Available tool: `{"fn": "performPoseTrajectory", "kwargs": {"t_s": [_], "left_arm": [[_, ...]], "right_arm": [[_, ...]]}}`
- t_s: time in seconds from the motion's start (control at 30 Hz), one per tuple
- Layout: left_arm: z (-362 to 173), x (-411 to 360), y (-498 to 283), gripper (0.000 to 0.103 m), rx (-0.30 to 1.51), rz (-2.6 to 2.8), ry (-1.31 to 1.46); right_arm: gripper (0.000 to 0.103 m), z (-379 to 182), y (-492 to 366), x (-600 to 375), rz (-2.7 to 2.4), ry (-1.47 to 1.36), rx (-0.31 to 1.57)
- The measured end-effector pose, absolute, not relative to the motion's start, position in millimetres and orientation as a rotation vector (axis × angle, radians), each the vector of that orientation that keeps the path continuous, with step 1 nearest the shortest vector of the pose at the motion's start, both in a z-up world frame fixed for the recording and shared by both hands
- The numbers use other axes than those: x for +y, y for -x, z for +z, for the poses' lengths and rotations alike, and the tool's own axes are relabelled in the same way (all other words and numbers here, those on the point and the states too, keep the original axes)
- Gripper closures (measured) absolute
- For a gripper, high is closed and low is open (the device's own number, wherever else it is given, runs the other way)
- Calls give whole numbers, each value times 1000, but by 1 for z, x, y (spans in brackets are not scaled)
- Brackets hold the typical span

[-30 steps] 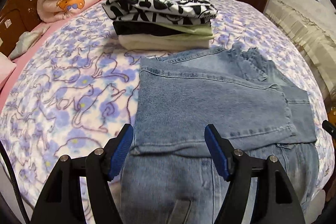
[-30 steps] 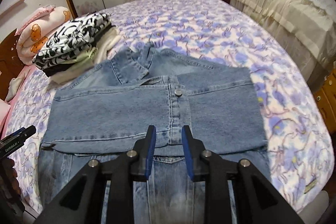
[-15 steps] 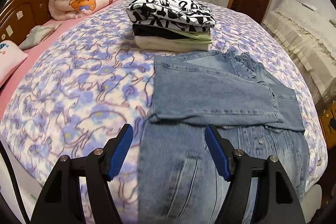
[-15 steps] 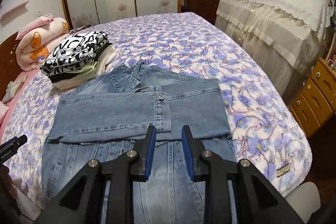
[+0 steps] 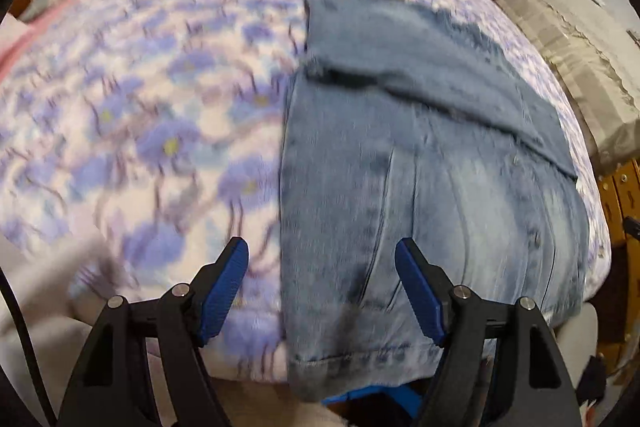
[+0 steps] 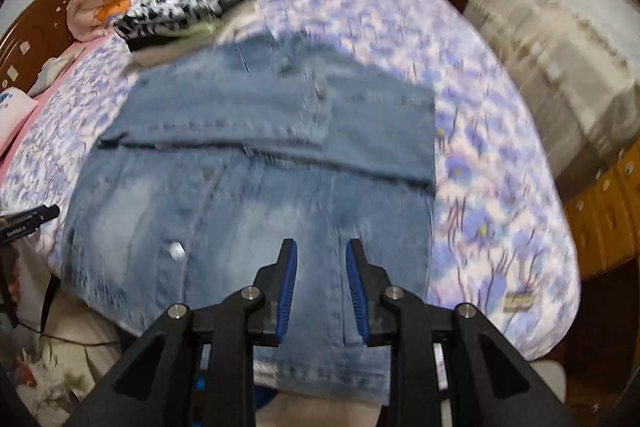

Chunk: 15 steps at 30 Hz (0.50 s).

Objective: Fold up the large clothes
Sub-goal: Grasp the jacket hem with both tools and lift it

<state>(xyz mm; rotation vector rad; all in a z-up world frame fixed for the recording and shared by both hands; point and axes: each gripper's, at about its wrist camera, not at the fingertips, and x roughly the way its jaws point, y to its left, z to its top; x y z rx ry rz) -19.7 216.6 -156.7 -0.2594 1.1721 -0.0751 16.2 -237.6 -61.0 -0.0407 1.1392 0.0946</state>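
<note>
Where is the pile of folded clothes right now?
The pile of folded clothes sits at the far left of the bed, just beyond the denim jacket and beside the pink teddy quilt.

Floral bed (image 6: pixel 480 155): denim jacket (image 6: pixel 248 195), clothes stack (image 6: pixel 184 11), quilt (image 6: pixel 108 3).

The denim jacket (image 6: pixel 256 195) lies on the bed (image 6: pixel 480 155), hem at the near edge; a stack of folded clothes (image 6: pixel 188 7) sits behind it

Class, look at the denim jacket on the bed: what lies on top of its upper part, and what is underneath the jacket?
Folded-over sleeves lie across the upper part of the denim jacket. The floral bedspread lies beneath it, visible only around the edges. Anything else under the denim is hidden.
</note>
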Motion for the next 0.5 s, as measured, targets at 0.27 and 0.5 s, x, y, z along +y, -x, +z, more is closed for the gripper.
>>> {"fn": "performPoseTrajectory", "kwargs": {"t_s": [0.27,0.5], "left_arm": [[-194,223,39,29,1225,-147,372],[-203,215,44,27,1248,-183,339]], "right_arm": [[77,-148,10,-334,19,-239,1364],[76,-196,39,-371,79,-515,1397]]}}
